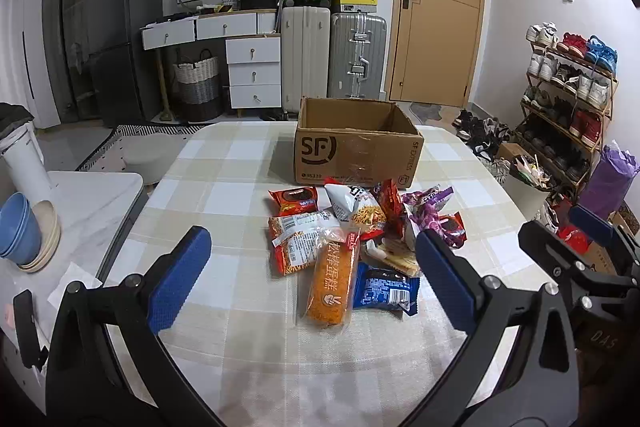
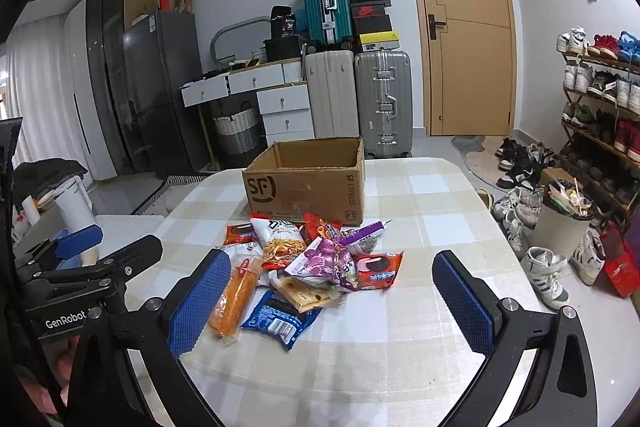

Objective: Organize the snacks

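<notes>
Checked table (image 1: pixel 224 163): snack pile (image 1: pixel 352 239) near box (image 1: pixel 356 143) (open top); L gripper (image 1: pixel 312 267), R gripper (image 2: pixel 332 291) both wide, empty.

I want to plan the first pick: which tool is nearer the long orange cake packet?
Left, by my estimate. The left tool hangs open with the orange cake packet centred between its fingers. The right tool, also open, has that packet by its left finger, off-centre.

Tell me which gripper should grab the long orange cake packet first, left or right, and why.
Left, probably. The orange cake packet lies nearly centred between the open left gripper fingers, at the pile's near edge. For the right gripper, also open, the packet sits off beside its left finger, so it would need to shift sideways.
</notes>
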Demonstrator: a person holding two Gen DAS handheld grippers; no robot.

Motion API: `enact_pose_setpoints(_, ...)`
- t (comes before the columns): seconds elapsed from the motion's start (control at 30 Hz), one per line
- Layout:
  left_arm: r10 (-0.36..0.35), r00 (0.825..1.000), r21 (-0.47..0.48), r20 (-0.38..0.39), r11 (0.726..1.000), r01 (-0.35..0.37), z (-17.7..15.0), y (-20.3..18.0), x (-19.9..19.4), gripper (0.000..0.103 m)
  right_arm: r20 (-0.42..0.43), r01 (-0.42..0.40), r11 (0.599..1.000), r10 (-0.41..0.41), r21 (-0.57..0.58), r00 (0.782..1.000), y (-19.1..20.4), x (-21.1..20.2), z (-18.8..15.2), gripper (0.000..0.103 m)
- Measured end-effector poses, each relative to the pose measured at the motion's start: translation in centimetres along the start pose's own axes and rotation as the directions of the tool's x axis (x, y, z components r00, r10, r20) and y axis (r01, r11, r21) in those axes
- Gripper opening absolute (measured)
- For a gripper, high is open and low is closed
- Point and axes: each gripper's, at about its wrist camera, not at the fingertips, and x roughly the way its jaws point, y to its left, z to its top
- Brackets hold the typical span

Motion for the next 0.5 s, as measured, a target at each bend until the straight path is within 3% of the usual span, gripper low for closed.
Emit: enact_pose_setpoints(0.5,0.016,1.0,-0.012,-0.009,1.0,-0.016,-0.4,0.67,-0.03,0.102,-0.008,-0.015,1.0,0.015,-0.003,1.0,-0.05,0.43,-0.3,0.103)
